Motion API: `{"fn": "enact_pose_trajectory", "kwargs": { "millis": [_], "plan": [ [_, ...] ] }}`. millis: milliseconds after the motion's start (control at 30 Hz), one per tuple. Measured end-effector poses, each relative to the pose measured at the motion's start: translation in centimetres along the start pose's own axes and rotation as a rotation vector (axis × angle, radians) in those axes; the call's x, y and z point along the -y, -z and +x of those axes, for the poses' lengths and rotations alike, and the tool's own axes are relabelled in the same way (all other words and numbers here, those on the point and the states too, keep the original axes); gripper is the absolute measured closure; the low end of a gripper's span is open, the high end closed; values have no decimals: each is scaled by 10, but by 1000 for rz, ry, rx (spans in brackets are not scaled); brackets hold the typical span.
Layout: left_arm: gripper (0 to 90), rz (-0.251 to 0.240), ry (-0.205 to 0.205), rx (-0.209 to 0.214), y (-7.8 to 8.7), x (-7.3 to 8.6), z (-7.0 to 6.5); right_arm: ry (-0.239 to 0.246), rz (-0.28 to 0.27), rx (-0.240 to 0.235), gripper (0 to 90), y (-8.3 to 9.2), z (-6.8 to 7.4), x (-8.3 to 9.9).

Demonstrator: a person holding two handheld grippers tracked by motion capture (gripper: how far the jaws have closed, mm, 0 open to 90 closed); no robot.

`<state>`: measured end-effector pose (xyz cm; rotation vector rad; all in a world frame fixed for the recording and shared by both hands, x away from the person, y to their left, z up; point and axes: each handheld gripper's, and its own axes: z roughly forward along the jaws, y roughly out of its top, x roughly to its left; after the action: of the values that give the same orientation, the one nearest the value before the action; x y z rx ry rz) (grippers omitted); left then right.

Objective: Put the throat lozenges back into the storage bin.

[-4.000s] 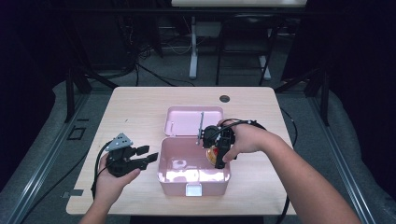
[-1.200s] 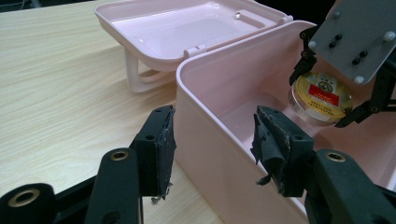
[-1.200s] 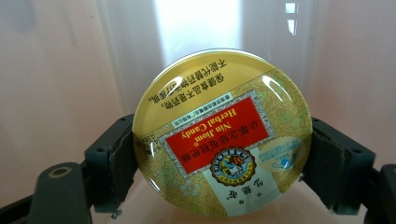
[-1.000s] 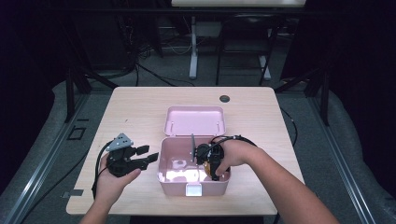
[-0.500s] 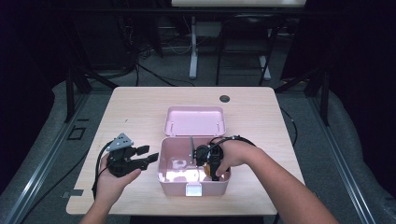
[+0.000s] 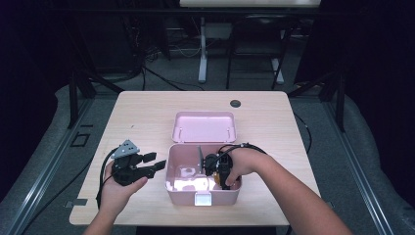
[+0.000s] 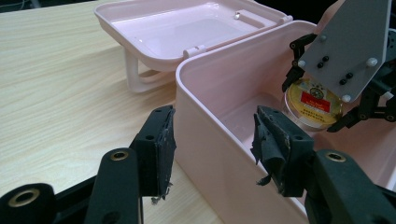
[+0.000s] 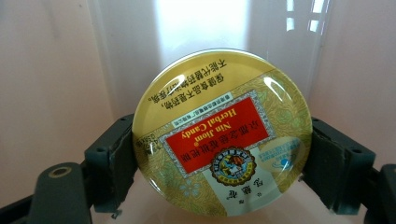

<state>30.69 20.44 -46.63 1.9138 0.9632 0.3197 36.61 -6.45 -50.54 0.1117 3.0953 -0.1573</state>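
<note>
Holding my right gripper (image 8: 219,177) inside the box (image 6: 171,169), fingers clamped on the tin (image 8: 222,133), left gripper (image 6: 151,164) at nine o'clock, fingers apart.

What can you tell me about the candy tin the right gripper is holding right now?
The candy tin is round and flat, with a glossy gold lid that looks like metal, a red label reading Nin Jiom Herbal Candy, a round emblem and small Chinese print. It is closed. The right gripper clamps it at opposite edges, both pads pressing its rim. It is held low inside the open pink box, toward the box's right end, lid facing the gripper's camera. Whether it touches the box floor is unclear.
</note>
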Motion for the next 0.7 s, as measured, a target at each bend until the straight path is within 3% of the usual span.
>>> {"fn": "enact_pose_trajectory", "kwargs": {
  "millis": [700],
  "plan": [
    [480,9,-1,-2,-2,1,0,-17,-45,-18,196,-7,-1,1]
  ]
}}
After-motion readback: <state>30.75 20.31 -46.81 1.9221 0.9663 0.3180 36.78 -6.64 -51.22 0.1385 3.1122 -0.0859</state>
